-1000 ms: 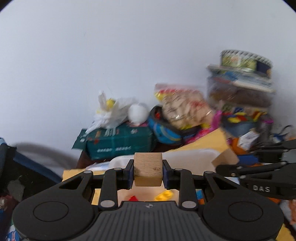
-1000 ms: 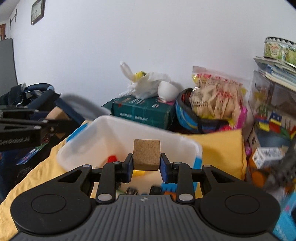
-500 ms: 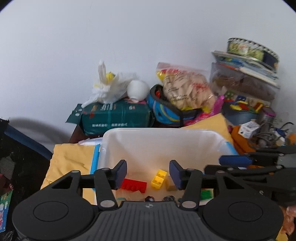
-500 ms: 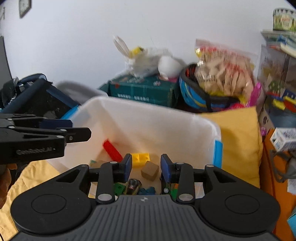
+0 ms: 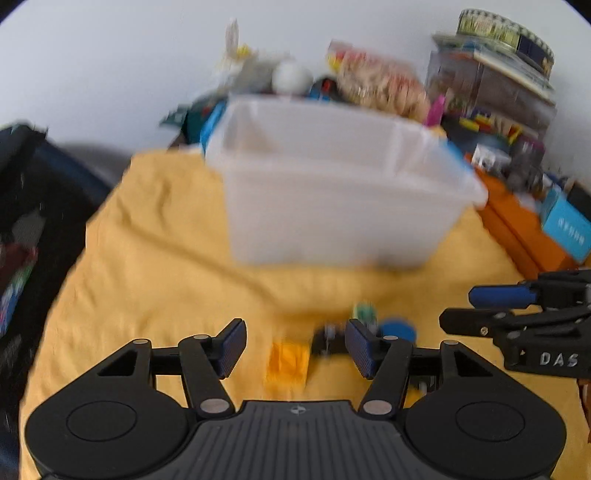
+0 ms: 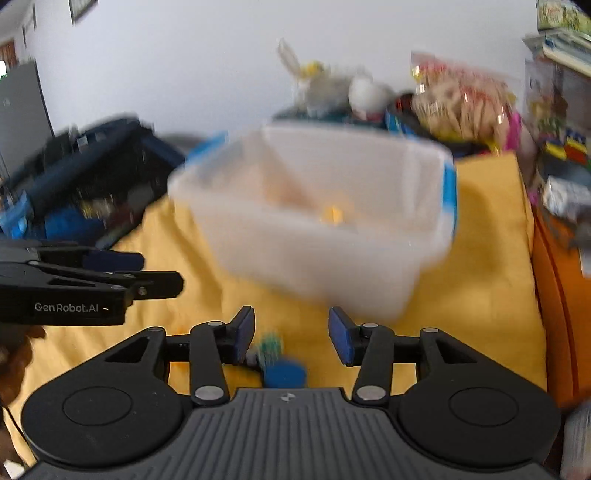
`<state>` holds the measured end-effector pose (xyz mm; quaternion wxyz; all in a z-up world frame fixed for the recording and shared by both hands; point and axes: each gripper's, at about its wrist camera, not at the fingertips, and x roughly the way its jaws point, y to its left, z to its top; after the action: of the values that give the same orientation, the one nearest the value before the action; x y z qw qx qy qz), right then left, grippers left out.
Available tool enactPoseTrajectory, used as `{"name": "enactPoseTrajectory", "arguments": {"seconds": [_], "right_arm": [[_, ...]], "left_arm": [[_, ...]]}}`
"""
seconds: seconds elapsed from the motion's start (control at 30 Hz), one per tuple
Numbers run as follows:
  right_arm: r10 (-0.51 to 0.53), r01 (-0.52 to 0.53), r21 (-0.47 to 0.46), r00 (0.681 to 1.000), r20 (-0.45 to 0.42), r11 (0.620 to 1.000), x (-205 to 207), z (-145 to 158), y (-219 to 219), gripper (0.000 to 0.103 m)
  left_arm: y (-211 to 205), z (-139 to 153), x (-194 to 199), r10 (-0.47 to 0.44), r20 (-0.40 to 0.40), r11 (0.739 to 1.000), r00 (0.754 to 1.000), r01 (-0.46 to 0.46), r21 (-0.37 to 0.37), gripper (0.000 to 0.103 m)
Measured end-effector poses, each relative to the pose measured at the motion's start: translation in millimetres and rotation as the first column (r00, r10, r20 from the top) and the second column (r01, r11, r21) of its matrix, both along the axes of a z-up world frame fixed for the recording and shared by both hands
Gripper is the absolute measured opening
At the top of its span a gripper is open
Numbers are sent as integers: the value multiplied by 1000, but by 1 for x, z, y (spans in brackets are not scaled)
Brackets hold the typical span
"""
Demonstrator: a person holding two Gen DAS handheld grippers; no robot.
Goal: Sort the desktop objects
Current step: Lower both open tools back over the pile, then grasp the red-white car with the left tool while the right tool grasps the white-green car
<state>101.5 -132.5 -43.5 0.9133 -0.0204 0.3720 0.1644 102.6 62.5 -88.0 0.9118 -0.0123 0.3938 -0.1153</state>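
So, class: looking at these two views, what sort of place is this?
Probably a cluttered corner of a home: a yellow cloth under a clear plastic bin, a snack bag and stacked boxes against a plain wall.

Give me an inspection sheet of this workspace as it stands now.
Surface: yellow cloth, wrinkled, covering the table.
Job's things: translucent bin standing on the cloth; yellow block, dark piece, green piece and blue round piece lying loose on the cloth in front of it.
Clutter: snack bag, white plastic bag, stacked boxes with a round tin on top, orange box.
Grippers: left tongs opening, nothing gripped; right tongs opening, nothing gripped.
Cables: nothing seen.
Surroundings: white wall; dark bag off the cloth's edge.
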Motion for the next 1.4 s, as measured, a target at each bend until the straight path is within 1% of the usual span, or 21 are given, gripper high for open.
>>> {"name": "enactPoseTrajectory", "arguments": {"seconds": [0.03, 0.1, 0.2, 0.3, 0.37, 0.53, 0.6, 0.67, 0.8, 0.87, 0.93, 0.97, 1.03, 1.07, 1.13, 1.17, 1.2, 1.23, 1.3, 1.37, 1.4], "right_arm": [[0, 0, 1, 1000, -23, 1000, -4, -6, 0, 48], [11, -10, 15, 998, -56, 1000, -9, -14, 0, 48], [19, -20, -13, 998, -52, 1000, -15, -16, 1, 49], [3, -2, 8, 998, -55, 1000, -19, -15, -2, 51], [-6, 8, 30, 998, -65, 1000, -25, -17, -6, 53], [-5, 6, 14, 997, -83, 1000, -38, -28, -7, 54], [-2, 2, -8, 996, -91, 1000, -43, -33, -7, 54], [7, -12, -56, 996, -90, 998, -48, -39, -5, 54], [28, -39, -110, 995, -100, 993, -54, -49, 0, 51], [50, -60, -164, 997, -66, 985, -57, -50, 6, 50], [96, -98, -206, 995, -19, 974, -60, -48, 14, 43], [119, -119, -228, 993, -13, 966, -59, -47, 19, 39], [156, -155, -242, 988, -18, 958, -52, -49, 29, 38], [165, -166, -254, 986, -27, 953, -48, -52, 35, 37], [168, -175, -282, 984, -49, 943, -38, -59, 45, 37], [167, -176, -284, 984, -57, 942, -34, -62, 48, 37], [160, -171, -285, 985, -61, 943, -31, -65, 50, 36], [148, -159, -291, 987, -59, 943, -29, -66, 51, 36], [113, -131, -339, 991, -73, 932, -24, -70, 52, 33], [77, -102, -338, 993, -86, 935, -23, -72, 45, 32], [59, -87, -325, 994, -93, 942, -23, -72, 39, 32]], "left_arm": [[0, -5, -4, -5, -10, 1000, 1000, 4, -3, 63], [-1, -10, -11, -6, -18, 1000, 1000, 6, 23, 63], [-6, -15, -16, -19, -21, 998, 1000, 20, 54, 63], [-7, -19, -20, -22, -29, 998, 999, 23, 51, 63], [-9, -22, -24, -29, -29, 997, 999, 30, 65, 63], [-13, -30, -30, -50, -40, 994, 998, 54, 97, 63], [-15, -33, -32, -65, -34, 991, 997, 69, 118, 63], [-15, -33, -31, -78, -33, 989, 996, 82, 121, 63], [-15, -32, -25, -84, -31, 993, 996, 87, 86, 63], [-15, -29, -22, -92, -28, 993, 995, 94, 73, 63], [-16, -25, -17, -104, -8, 991, 994, 105, 80, 63], [-17, -22, -14, -113, 2, 989, 994, 112, 92, 63], [-18, -16, -5, -134, 24, 985, 991, 131, 113, 63], [-18, -12, 1, -160, 35, 981, 986, 155, 116, 63], [-20, -8, 14, -232, 56, 966, 971, 223, 128, 63], [-24, -8, 22, -295, 38, 946, 955, 286, 154, 63], [-29, -10, 29, -345, 19, 923, 938, 336, 186, 63], [-35, -12, 35, -395, 0, 895, 919, 384, 227, 62], [-45, -18, 44, -464, -26, 844, 885, 451, 291, 57], [-51, -23, 53, -527, -52, 797, 849, 514, 317, 53], [-53, -27, 57, -554, -80, 775, 829, 548, 314, 48]]}}
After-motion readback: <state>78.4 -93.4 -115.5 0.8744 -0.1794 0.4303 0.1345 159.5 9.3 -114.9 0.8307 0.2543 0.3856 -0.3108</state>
